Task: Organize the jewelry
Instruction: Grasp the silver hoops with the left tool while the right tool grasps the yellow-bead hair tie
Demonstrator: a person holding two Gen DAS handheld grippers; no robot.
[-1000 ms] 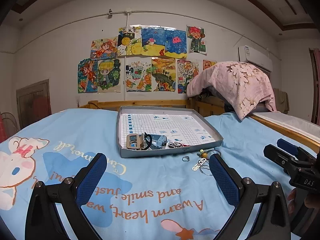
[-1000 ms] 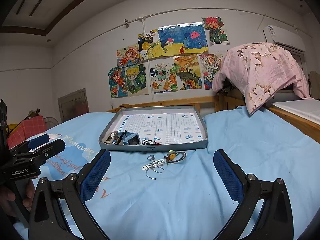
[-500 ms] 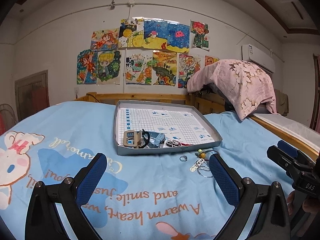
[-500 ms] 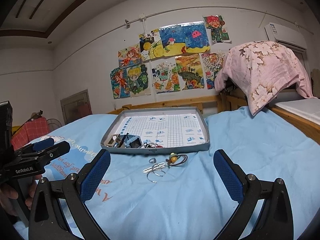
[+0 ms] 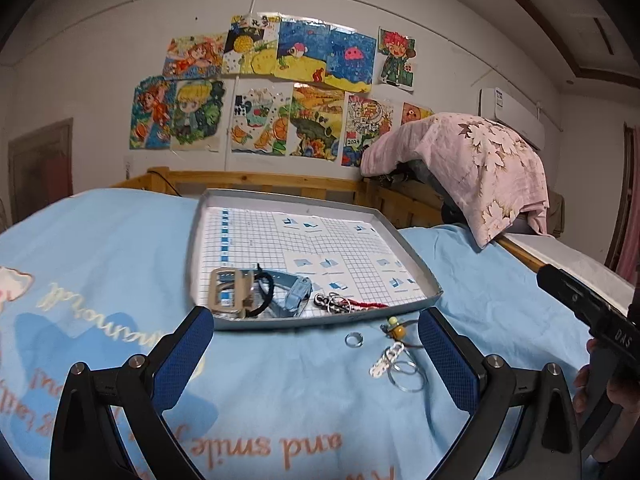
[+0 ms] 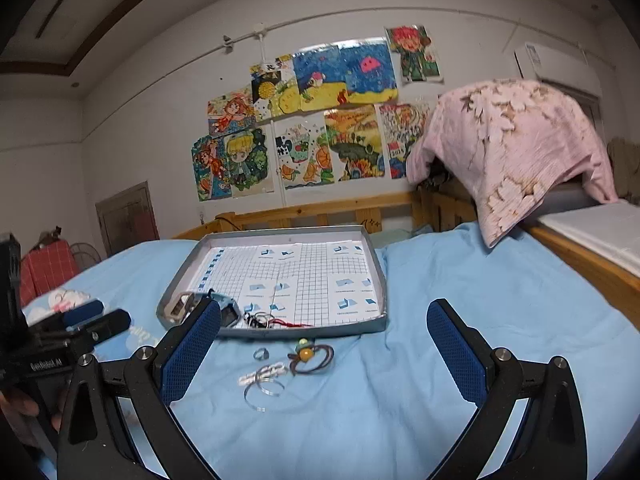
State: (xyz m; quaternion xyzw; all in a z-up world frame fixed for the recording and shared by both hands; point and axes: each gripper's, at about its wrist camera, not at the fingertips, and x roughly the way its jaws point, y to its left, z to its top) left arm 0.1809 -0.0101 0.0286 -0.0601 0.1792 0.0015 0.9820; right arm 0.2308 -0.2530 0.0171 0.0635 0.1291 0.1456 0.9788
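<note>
A grey metal tray (image 5: 408, 248) (image 6: 378, 276) lined with gridded paper lies on the blue bed sheet. Its near edge holds a beige buckle (image 5: 228, 294), a blue watch (image 5: 294, 292) and a red-corded key ring (image 5: 340, 304). On the sheet in front lie a silver ring (image 5: 354, 339) (image 6: 261, 354), a yellow-beaded cord (image 5: 396, 327) (image 6: 310, 356), a white chain piece (image 5: 386, 360) (image 6: 260, 374) and wire hoops (image 5: 406, 374) (image 6: 264, 390). My left gripper (image 5: 316, 354) and right gripper (image 6: 324, 350) hover open above the sheet, short of these pieces, holding nothing.
A wooden bed rail (image 5: 256, 180) runs behind the tray. A pink floral blanket (image 5: 472, 168) drapes over the frame at the right. Drawings (image 5: 280, 92) cover the wall. The other gripper shows at each view's edge, held by a hand (image 5: 616, 396).
Both grippers have moved forward and lower toward the tray and loose jewelry, which now look larger. The jaws stay open. No item has shifted.
</note>
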